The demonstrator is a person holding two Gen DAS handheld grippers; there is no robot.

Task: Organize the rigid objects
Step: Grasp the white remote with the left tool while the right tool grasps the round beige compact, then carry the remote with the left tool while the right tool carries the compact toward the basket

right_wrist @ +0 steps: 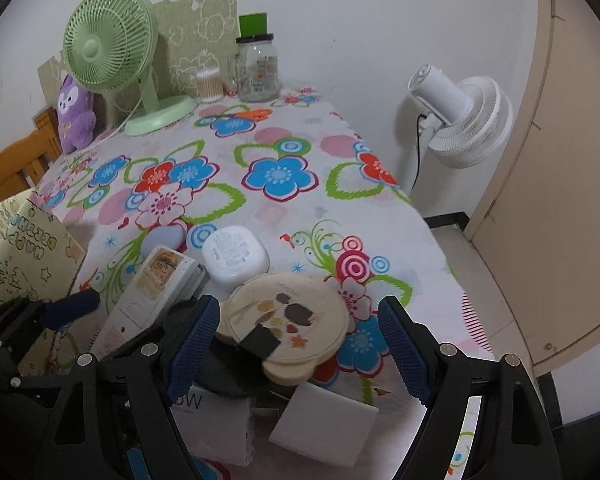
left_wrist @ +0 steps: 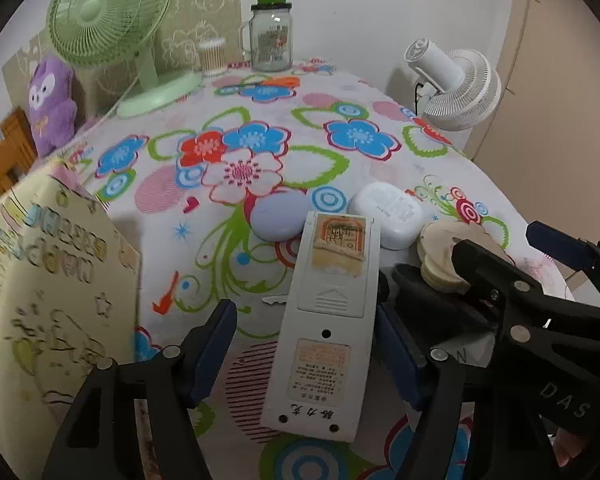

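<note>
A grey-white remote control [left_wrist: 326, 312] lies back side up on the flowered tablecloth [left_wrist: 260, 128]. My left gripper [left_wrist: 306, 352] is open and straddles its near half; the right pad is close against its edge and a gap shows on the left. A beige round case with bear ears [right_wrist: 288, 320] rests on a dark object. My right gripper [right_wrist: 300, 346] is open around it, with a clear gap on the right side. Just beyond lie a lavender oval case [left_wrist: 278, 216] and a white rounded case [left_wrist: 388, 212].
A yellow printed box [left_wrist: 52, 300] stands close on the left. White flat boxes [right_wrist: 324, 420] lie near the front edge. A green fan [left_wrist: 108, 28], glass jar [left_wrist: 271, 36], swab pot [left_wrist: 212, 56] and purple plush [left_wrist: 52, 100] line the back. A white fan [right_wrist: 460, 120] stands off the table's right edge.
</note>
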